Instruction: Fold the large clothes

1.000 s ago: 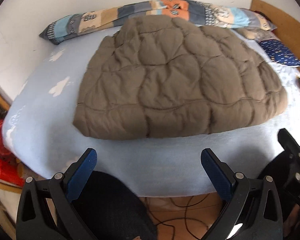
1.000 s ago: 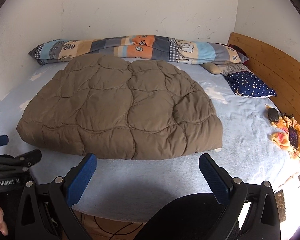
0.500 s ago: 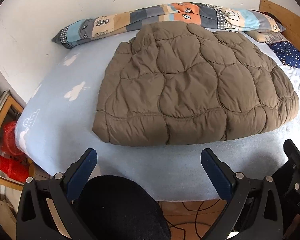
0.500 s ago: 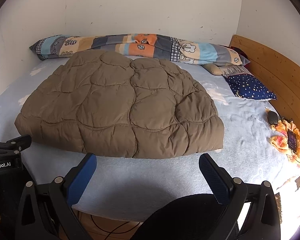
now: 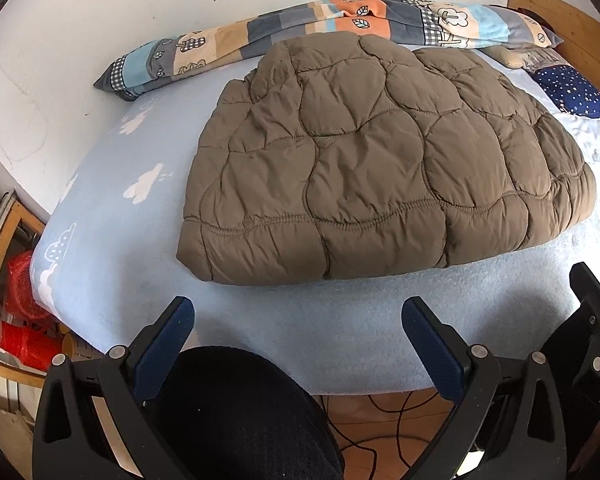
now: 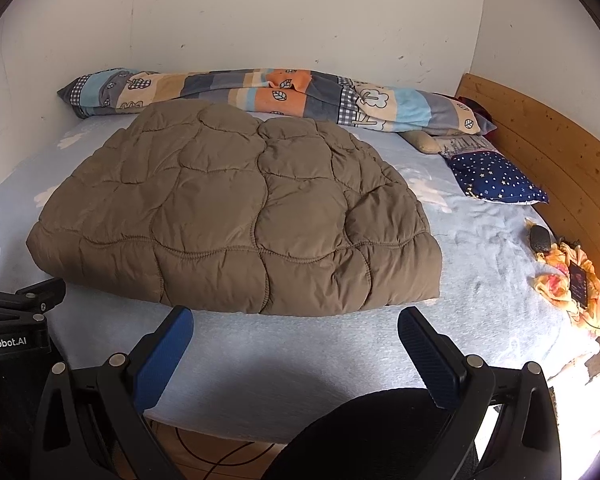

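Observation:
A brown quilted puffer garment [image 5: 372, 160] [image 6: 236, 216] lies folded flat in a broad slab on the light blue bed [image 5: 112, 216] [image 6: 300, 356]. My left gripper [image 5: 298, 332] hangs open over the bed's near edge, short of the garment's front hem, with nothing between its blue pads. My right gripper [image 6: 292, 340] is open too, just in front of the hem's right part, holding nothing. The right gripper's body [image 5: 592, 320] shows at the right of the left wrist view, and the left gripper's body [image 6: 16, 320] at the left of the right wrist view.
A patchwork blanket roll [image 6: 268, 94] lies along the back wall. A starry blue pillow [image 6: 496, 178] and a wooden headboard [image 6: 548, 148] are at the right, with a floral cloth and phone [image 6: 576, 284]. Red crates [image 5: 20, 312] sit left. A dark-clad knee [image 5: 240, 412] is below, cables on the floor.
The left wrist view has swung so the garment sits further right and closer. The right gripper has edged slightly toward the hem. The garment itself has not moved.

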